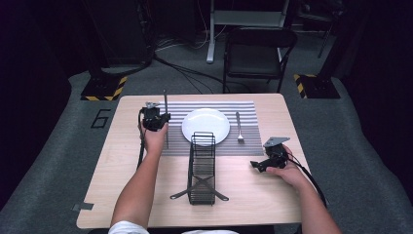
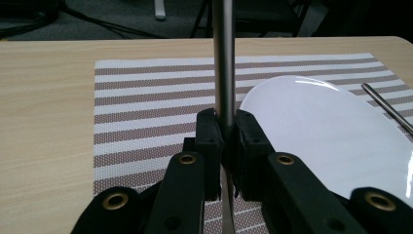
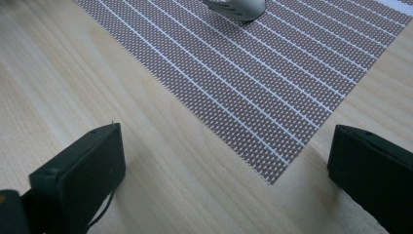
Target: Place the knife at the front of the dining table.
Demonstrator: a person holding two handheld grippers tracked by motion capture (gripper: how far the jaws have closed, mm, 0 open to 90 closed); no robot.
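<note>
My left gripper (image 1: 157, 118) is shut on a long steel knife (image 1: 165, 100) over the left part of the striped placemat (image 1: 175, 146). In the left gripper view both pads (image 2: 210, 127) pinch the flat knife (image 2: 224, 58), which runs straight up past the top edge. The white plate (image 2: 316, 126) lies just to its right. My right gripper (image 1: 258, 165) rests on the table by the mat's near right corner. Its jaws are open and hold nothing, with bare wood and the mat's corner (image 3: 272, 175) between them in the right gripper view (image 3: 226, 139). A fork (image 1: 239, 127) lies right of the plate (image 1: 205, 126).
A black wire rack (image 1: 202, 168) stands on the wooden table (image 1: 253, 195) in front of the plate, between my two forearms. The fork's tines (image 3: 238, 7) show at the top of the right gripper view. A folding chair (image 1: 255, 53) stands beyond the table's far edge.
</note>
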